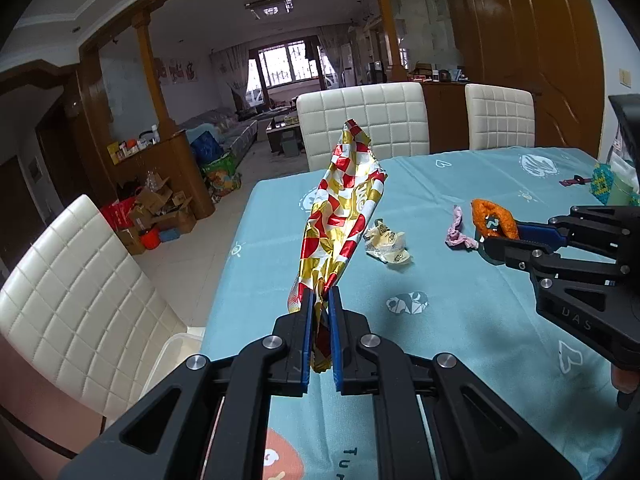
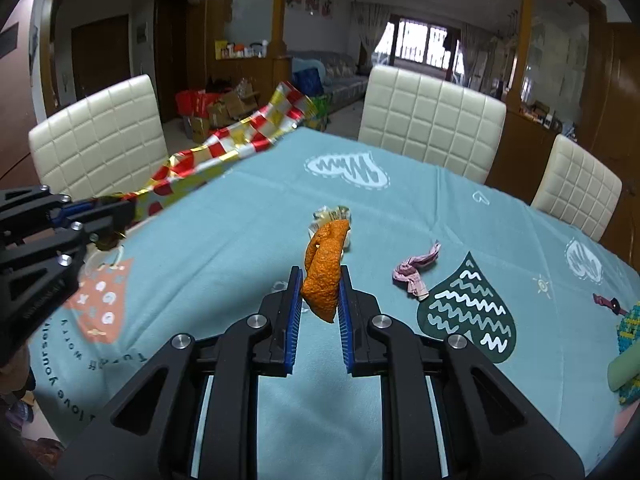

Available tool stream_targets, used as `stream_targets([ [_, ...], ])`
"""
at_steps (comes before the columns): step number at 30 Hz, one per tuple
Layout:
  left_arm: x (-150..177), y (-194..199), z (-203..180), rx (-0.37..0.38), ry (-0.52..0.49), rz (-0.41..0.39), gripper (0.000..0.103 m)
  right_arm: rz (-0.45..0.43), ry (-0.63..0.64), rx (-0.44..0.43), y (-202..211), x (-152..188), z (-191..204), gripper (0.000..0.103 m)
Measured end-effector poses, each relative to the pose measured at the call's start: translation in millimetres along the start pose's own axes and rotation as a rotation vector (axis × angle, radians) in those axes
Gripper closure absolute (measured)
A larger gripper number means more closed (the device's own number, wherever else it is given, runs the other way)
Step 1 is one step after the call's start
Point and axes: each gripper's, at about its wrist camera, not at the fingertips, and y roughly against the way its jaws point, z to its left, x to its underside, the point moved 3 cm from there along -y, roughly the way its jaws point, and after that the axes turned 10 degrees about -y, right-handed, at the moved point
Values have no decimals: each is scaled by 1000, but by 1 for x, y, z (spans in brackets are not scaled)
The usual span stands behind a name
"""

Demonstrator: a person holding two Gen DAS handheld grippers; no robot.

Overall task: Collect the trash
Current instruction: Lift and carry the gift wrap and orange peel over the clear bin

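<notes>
Trash is partly gathered, I'd say: two pieces are up off the table (image 2: 248, 240) and at least two more lie on the blue cloth. The biggest piece is the red, gold and white checked foil wrapper (image 1: 344, 208), long and crumpled, standing up from the left gripper (image 1: 320, 300), whose blue pads are pressed together on its lower end. It hangs in the air above the near corner of the table. Next in size, the orange peel (image 2: 326, 268) is pinched between the fingers of the right gripper (image 2: 320, 284), lifted clear of the cloth near the table's middle; its jaws are closed against the peel's sides.

Left to pick up: a crumpled pale yellow wrapper (image 1: 387, 245) lying just beyond the foil, and a smaller twisted pink wrapper (image 2: 416, 270) to the right of the peel, both flat on the cloth and apart from each other. A small dark purple bit (image 2: 608, 304) sits near the far right edge; I can't tell whether it counts as rubbish.

As for containers, a white plastic rim (image 1: 176, 348) shows below the table's edge beside the cream chair (image 1: 80, 292), just under the left gripper. It may be the bin, but its inside is hidden. Both held pieces remain to be dropped somewhere.
</notes>
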Motion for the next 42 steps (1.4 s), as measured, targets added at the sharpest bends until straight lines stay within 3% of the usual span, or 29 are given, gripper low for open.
stream_targets([
  [20, -11, 48, -27, -13, -63, -85, 95, -91, -5, -5, 62, 11, -5, 85],
  [42, -10, 52, -34, -17, -72, -79, 95, -85, -54, -38, 66, 13, -17, 85],
])
